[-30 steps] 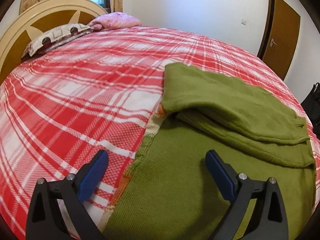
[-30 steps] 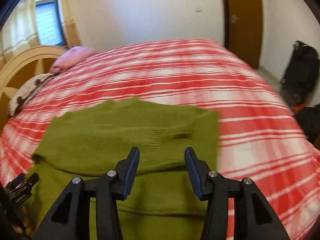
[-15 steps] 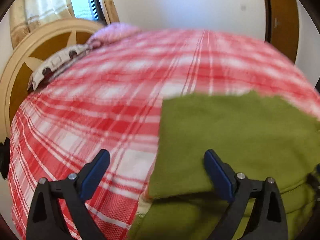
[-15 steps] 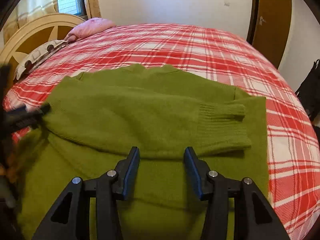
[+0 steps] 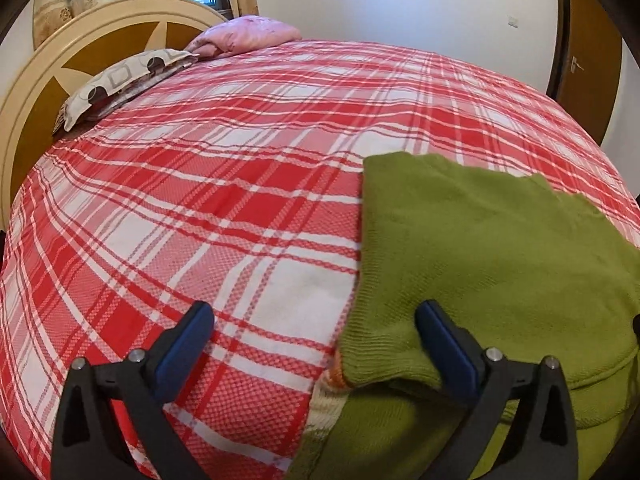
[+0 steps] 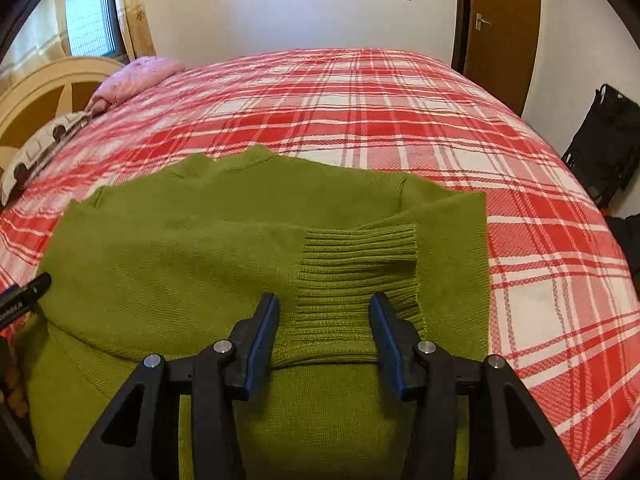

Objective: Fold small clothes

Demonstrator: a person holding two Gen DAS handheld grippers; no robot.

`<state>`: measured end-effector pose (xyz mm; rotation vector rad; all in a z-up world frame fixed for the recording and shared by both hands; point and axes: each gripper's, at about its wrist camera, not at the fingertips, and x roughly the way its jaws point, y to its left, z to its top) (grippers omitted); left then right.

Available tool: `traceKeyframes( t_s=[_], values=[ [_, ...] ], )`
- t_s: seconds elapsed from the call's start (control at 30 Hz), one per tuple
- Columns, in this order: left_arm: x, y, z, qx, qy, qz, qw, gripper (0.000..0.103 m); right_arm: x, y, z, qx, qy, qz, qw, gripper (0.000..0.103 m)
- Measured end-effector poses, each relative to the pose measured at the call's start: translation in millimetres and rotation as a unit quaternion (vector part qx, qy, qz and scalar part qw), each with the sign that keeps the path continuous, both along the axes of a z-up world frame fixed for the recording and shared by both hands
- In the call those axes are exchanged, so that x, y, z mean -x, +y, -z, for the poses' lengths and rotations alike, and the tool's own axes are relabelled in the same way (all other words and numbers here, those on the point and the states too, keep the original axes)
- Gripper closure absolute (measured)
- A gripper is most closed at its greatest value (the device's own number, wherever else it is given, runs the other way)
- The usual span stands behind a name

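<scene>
A green knitted sweater [image 5: 480,260] lies on the red plaid bed [image 5: 200,200], with one sleeve folded across its body. My left gripper [image 5: 312,312] hovers at the sweater's left folded edge, its jaws opening wide. The right blue pad is over the green knit, the left one over the bedspread, and nothing is pinched. In the right wrist view the sweater [image 6: 180,260] fills the foreground. My right gripper [image 6: 324,300] stands half open just above the ribbed cuff [image 6: 356,252], its pads either side of the cuff's near part without pressing. The left gripper's tip [image 6: 28,292] shows at the left edge.
A cream and brown headboard [image 5: 60,80] with a patterned pillow [image 5: 120,80] and a pink pillow [image 5: 248,36] sits far left. A brown door [image 6: 500,20] and a black bag [image 6: 600,140] stand beyond the bed's right side. Plaid bedspread [image 6: 360,120] stretches beyond the sweater.
The left gripper slid left along the sweater to its folded side edge. The right gripper came down and closer, so the ribbed cuff now lies under its jaws.
</scene>
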<state>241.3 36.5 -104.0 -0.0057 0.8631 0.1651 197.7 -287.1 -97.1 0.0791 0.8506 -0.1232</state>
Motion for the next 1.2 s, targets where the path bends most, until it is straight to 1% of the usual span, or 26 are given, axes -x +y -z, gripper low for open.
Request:
traceKeyframes(
  t_s=[0.1,0.17,0.2,0.3,0.33,0.4,0.47,0.53,0.6,0.67,0.7,0.83,1.0,1.1,1.2],
  values=[
    [3.8,-5.5,-3.7,-0.025,-0.008,0.001,0.9997,0.0,19.3,3.2,-12.9,-0.011,-0.005,0.008,1.0,0.054],
    [12.4,-7.4,-8.3,-0.028,-0.013,0.015,0.9994,0.0,44.9,3.0,-25.4,-0.034,-0.03,-0.001,0.999,0.054],
    [16.7,-6.9,-10.2,-0.026,-0.015,0.02,0.9993,0.0,55.0,3.1,-30.6,-0.036,-0.039,-0.002,0.999,0.053],
    [39.2,-9.7,-19.6,-0.02,-0.033,0.045,0.9982,0.0,94.5,4.0,-47.5,-0.032,-0.07,-0.003,0.997,0.047],
    [49.6,-12.9,-23.8,-0.021,-0.04,0.062,0.9971,0.0,106.3,2.1,-51.5,-0.036,-0.077,-0.001,0.996,0.044],
    [62.6,-18.2,-31.2,-0.031,-0.05,0.081,0.995,0.0,128.1,-2.8,-57.5,-0.051,-0.085,0.004,0.995,0.042],
    [82.5,-22.1,-40.4,-0.039,-0.069,0.096,0.9922,0.0,147.7,-10.5,-60.5,-0.076,-0.09,0.011,0.993,0.042],
    [95.3,-21.7,-45.9,-0.034,-0.076,0.108,0.9907,0.0,167.3,-17.5,-60.7,-0.103,-0.087,0.023,0.991,0.042],
    [109.2,-21.0,-48.9,-0.025,-0.074,0.127,0.9887,0.0,186.1,-21.4,-58.9,-0.125,-0.082,0.029,0.988,0.042],
    [123.7,-19.3,-49.4,-0.029,-0.066,0.155,0.9852,0.0,206.1,-25.4,-56.9,-0.139,-0.076,0.033,0.987,0.042],
    [130.8,-17.4,-50.0,-0.034,-0.069,0.165,0.9832,0.0,215.2,-26.5,-56.4,-0.143,-0.074,0.032,0.986,0.042],
    [157.9,-2.7,-53.4,-0.049,-0.09,0.186,0.9771,0.0,251.8,-30.0,-53.1,-0.131,-0.069,0.036,0.988,0.042],
    [183.4,14.4,-56.6,-0.048,-0.093,0.179,0.9782,0.0,281.2,-35.2,-44.7,-0.148,-0.065,0.045,0.986,0.042],
    [199.1,20.8,-55.7,-0.04,-0.091,0.19,0.9767,0.0,283.3,-28.8,-39.1,-0.158,-0.036,0.025,0.987,0.042],
    [213.9,26.0,-54.0,-0.037,-0.085,0.214,0.9726,0.0,293.7,-19.1,-38.8,-0.15,-0.028,0.005,0.988,0.042]
  ],
)
